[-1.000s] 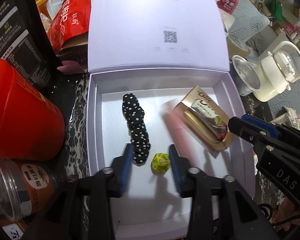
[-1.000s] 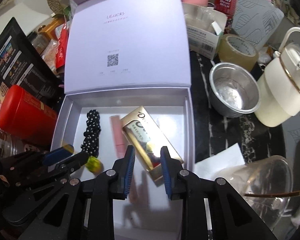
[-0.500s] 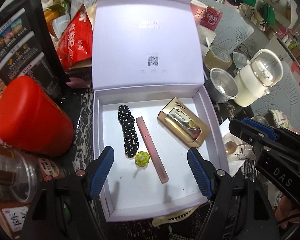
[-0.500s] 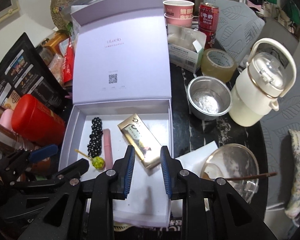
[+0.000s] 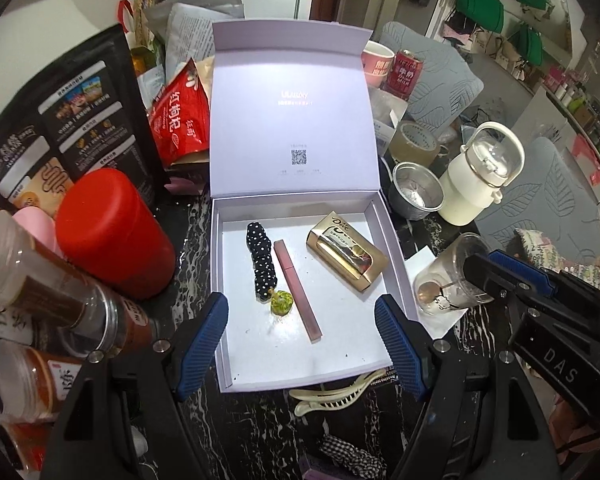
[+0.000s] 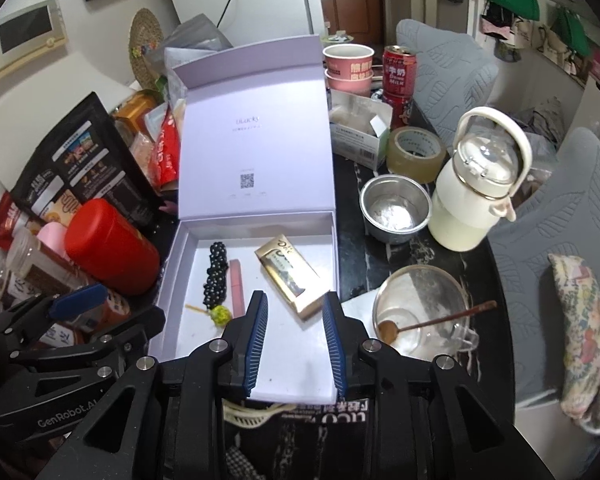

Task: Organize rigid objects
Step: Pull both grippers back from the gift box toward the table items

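An open lilac box [image 5: 384, 216] [image 6: 168, 264] with its lid standing up holds a black polka-dot scrunchie [image 5: 262, 260] [image 6: 216, 276], a pink lipstick tube [image 5: 296, 288] [image 6: 237, 286], a green-yellow lollipop [image 5: 281, 303] [image 6: 220, 314] and a gold chocolate box [image 5: 346, 252] [image 6: 290, 276]. My left gripper [image 5: 302, 340] is wide open and empty above the box's near edge. My right gripper [image 6: 294, 338] is open and empty over the box's near right part. A cream hair claw clip [image 5: 332, 394] lies on the dark table just in front of the box.
A red canister [image 5: 114, 232], jars [image 5: 40, 292] and snack bags [image 5: 60, 128] crowd the left. On the right stand a steel bowl [image 6: 394, 208], a white kettle [image 6: 480, 188], a tape roll [image 6: 416, 152] and a glass bowl with a spoon [image 6: 420, 312]. A checked scrunchie [image 5: 352, 456] lies near.
Both grippers have pulled back and up from the box. The left gripper opened wide and left the lipstick lying beside the scrunchie. The right gripper opened a little.
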`<state>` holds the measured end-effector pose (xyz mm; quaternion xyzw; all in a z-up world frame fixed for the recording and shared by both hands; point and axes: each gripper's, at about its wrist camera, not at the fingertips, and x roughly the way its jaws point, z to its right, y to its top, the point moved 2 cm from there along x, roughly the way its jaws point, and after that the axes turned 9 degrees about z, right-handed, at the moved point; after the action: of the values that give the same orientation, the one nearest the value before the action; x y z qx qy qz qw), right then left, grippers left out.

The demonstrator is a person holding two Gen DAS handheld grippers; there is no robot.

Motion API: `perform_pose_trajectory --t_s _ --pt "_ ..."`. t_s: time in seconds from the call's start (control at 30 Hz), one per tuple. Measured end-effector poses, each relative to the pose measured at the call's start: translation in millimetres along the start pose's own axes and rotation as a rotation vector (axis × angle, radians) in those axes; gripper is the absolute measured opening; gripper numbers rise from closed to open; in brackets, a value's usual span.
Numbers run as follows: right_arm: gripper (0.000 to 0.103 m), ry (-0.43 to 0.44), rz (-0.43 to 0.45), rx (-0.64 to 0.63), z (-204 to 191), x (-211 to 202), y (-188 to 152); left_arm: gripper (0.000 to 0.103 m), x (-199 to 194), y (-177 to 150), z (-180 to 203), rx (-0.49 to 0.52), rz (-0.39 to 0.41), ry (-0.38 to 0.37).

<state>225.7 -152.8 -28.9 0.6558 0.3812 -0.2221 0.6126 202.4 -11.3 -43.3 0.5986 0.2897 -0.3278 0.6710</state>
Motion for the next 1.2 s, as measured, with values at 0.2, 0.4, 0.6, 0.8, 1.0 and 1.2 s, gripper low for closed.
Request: perform_pose_trajectory --t_s 0.2,0.4,0.6,0.8,1.0,1.2 --pt "0.029 0.004 0.038 -0.001 -1.6 -29.9 -6.2 0.076 -28.2 -5.5 7.6 -0.001 0.033 0.004" --pt "0.031 0.003 0.060 -0.005 -1.4 -57.6 -18.7 0.076 -56.4 -15.0 15.0 0.014 0.072 0.017" --pt "0.036 -0.005 0.079 -0.013 -0.5 -82.3 -36.9 0.076 -75.5 -29.9 21.1 0.033 0.085 0.031" --pt "0.042 -0.007 0.070 -0.012 3.4 -96.2 -58.7 0.076 -82.4 -51.5 23.0 0.027 0.069 0.036" --pt "0.044 -0.003 0.048 -0.020 6.9 -103.5 -81.2 0.076 -80.2 -78.9 22.0 -0.012 0.025 0.034" --pt "0.044 0.005 0.018 -0.034 9.1 -105.1 -103.0 0.076 -77.7 -102.7 21.4 -0.040 -0.007 0.039"
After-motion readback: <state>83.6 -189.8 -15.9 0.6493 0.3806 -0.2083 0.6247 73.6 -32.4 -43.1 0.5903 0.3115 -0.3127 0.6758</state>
